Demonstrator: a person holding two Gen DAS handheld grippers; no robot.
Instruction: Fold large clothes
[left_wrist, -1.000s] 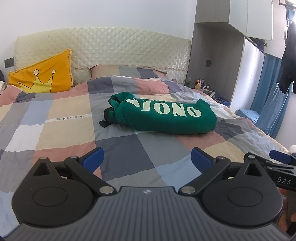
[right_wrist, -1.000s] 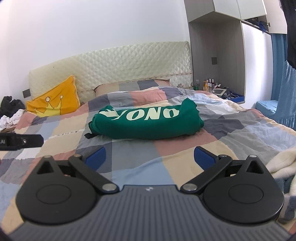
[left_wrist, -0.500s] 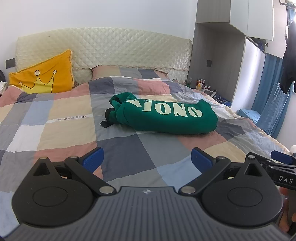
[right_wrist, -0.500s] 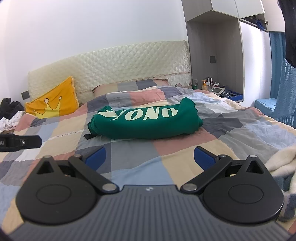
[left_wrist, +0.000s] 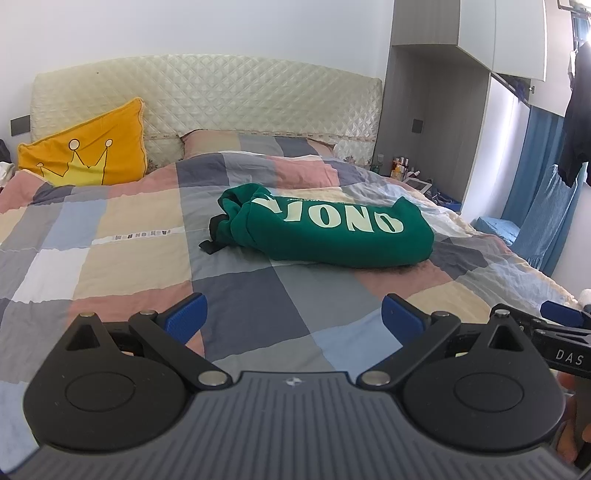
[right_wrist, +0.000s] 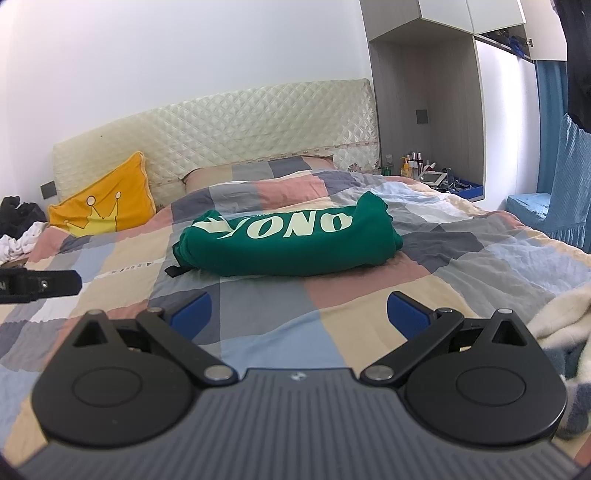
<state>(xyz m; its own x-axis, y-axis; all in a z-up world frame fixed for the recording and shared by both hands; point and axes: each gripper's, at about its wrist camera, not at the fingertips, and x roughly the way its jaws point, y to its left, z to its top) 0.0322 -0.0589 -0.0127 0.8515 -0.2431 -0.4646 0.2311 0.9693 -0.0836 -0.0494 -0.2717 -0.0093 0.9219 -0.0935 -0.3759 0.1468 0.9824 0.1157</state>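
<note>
- A bed (left_wrist: 129, 236) with a patchwork quilt is filling the room, its padded headboard (left_wrist: 221, 96) standing at 12 o'clock.
- A green sweatshirt (left_wrist: 332, 229) is lying folded in a bundle mid-quilt, at 12 o'clock from both tongs and well apart from them.
- A yellow pillow (left_wrist: 88, 155) is leaning on the headboard at 10 o'clock.
- The left gripper (left_wrist: 293, 319) is hovering released, jaws spread wide, grasping nothing.
- The right gripper (right_wrist: 299, 314) is hovering likewise released and empty.
- A white blanket (right_wrist: 561, 321) is lying at 3 o'clock of the right gripper.
</note>
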